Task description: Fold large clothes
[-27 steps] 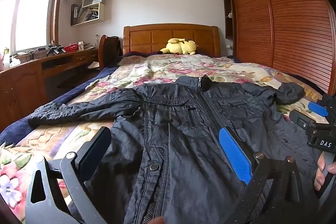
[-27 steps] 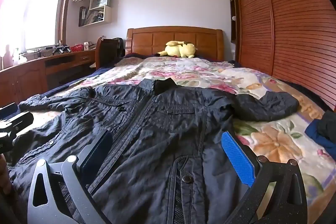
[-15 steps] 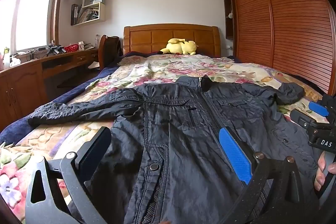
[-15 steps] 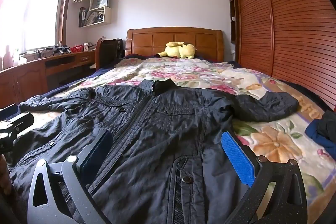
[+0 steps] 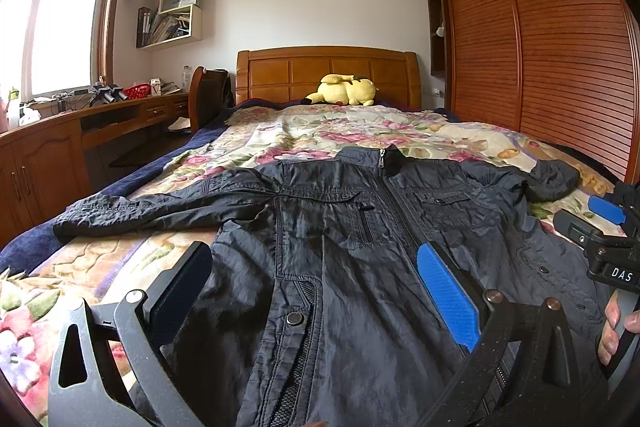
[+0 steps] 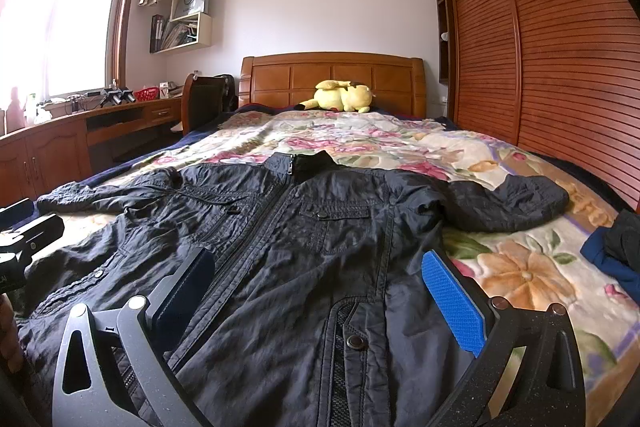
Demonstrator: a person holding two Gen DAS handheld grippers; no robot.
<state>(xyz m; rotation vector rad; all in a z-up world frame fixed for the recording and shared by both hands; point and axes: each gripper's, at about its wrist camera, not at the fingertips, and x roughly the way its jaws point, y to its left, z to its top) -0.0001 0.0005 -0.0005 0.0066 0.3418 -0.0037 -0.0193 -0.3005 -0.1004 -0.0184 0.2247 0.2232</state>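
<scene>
Jacket (image 5: 360,247) lies flat, collar far, hem near, under both wide-open claws, left gripper (image 5: 316,291) nearer the left sleeve, right gripper (image 6: 320,291) nearer the right.

Bed (image 5: 224,155) fills centre of both views, wooden headboard (image 5: 328,71) at upper centre. Floral quilt (image 5: 360,131) covers it, w/ dark blue blanket (image 5: 132,183) showing along left edge. Dark jacket (image 5: 360,235) lies flat, front up & zipped, in lower centre, collar toward headboard, sleeves spread left & right. Yellow plush toy (image 5: 344,91) rests at headboard. Right wrist view: dark & blue clothes (image 6: 616,251) at right edge, on quilt.
</scene>
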